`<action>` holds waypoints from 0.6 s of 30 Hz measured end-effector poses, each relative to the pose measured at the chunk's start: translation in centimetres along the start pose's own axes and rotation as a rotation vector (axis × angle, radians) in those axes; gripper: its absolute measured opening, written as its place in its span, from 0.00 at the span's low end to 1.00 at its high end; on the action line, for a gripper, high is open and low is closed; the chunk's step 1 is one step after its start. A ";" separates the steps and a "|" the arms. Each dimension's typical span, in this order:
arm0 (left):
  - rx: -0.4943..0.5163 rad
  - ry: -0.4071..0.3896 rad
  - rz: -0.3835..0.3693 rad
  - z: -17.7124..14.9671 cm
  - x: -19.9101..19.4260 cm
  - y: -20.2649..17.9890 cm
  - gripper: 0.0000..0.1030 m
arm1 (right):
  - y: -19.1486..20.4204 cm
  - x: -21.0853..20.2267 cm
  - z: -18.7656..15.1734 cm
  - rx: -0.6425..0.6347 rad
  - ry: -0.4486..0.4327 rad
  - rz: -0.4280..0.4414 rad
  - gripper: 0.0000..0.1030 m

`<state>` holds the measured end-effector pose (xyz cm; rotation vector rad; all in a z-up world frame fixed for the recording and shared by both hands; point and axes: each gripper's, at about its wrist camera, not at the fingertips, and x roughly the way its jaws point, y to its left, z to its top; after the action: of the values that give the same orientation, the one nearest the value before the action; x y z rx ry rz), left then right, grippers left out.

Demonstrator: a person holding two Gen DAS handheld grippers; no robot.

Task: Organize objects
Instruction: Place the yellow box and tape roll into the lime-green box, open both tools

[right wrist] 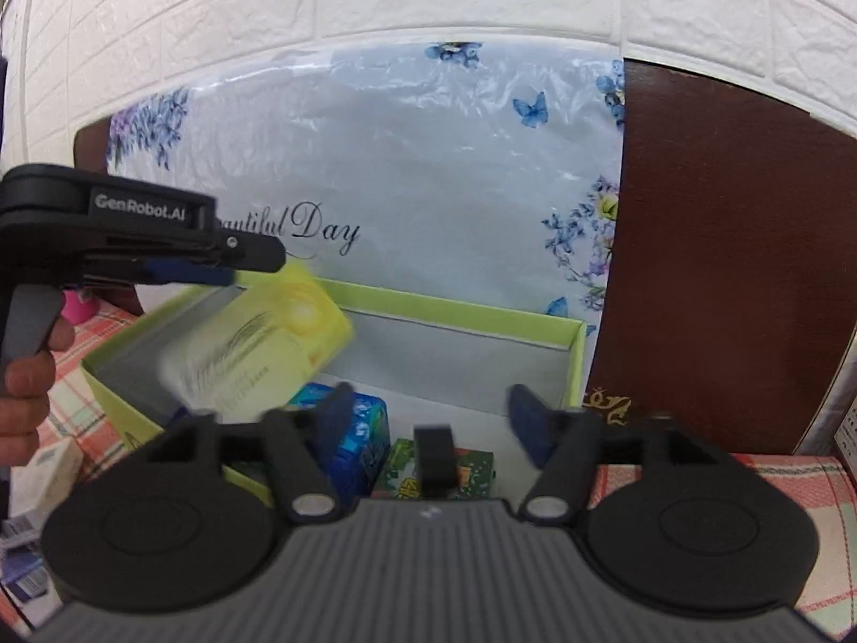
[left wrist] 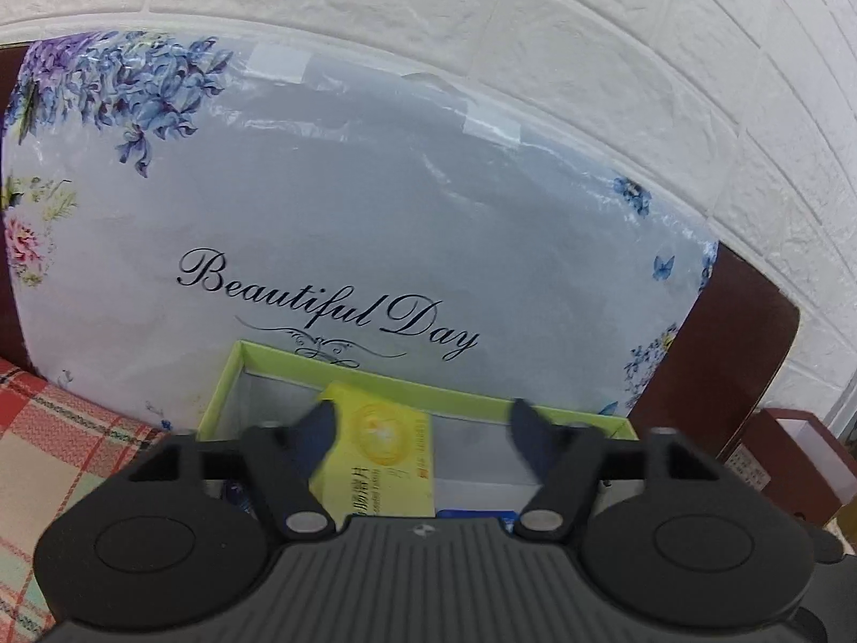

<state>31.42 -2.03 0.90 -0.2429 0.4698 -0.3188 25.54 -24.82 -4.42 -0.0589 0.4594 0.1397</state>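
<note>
**Yellow box let go over the green tray**

Left tool (left wrist: 420, 418): fingers spread wide, nothing pressed between them. The yellow box (left wrist: 383, 461) sits in the gap, touching neither pad cleanly as far as the blur allows; in the right wrist view it shows smeared and tilted above the green tray (right wrist: 460, 308), at about 10 o'clock from the right tool (right wrist: 426, 418). My reading: it is dropping into the tray, which is why the left tool hangs over the tray's left half.

Right tool: released too, fingers apart, empty. Below it, inside the tray, a blue box (right wrist: 359, 428) and a green patterned box (right wrist: 466, 469) already lie side by side.

Tray backs against a flowered plastic-wrapped panel (left wrist: 375, 203) reading "Beautiful Day". Left tool's side reads "GenRobot.AI". Print on the yellow box is too blurred to read. Checked cloth (left wrist: 48, 445) covers the bench at 9 o'clock.
</note>
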 end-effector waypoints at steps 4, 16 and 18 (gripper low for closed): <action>0.039 -0.042 -0.021 -0.6 -2.0 -0.1 0.86 | 0.4 -1.5 -0.7 -0.015 -0.021 -0.013 0.91; 0.006 0.039 0.035 -2.8 -11.4 -3.6 0.86 | 1.8 -10.1 -1.8 0.013 -0.047 -0.003 1.00; 0.025 0.043 0.057 -3.7 -13.1 -4.2 0.86 | 1.9 -11.9 -2.5 0.028 -0.052 0.006 1.00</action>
<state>17.56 -1.84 4.22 -0.1985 0.5138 -0.2739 13.56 -24.57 -1.41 -0.0263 0.4095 0.1399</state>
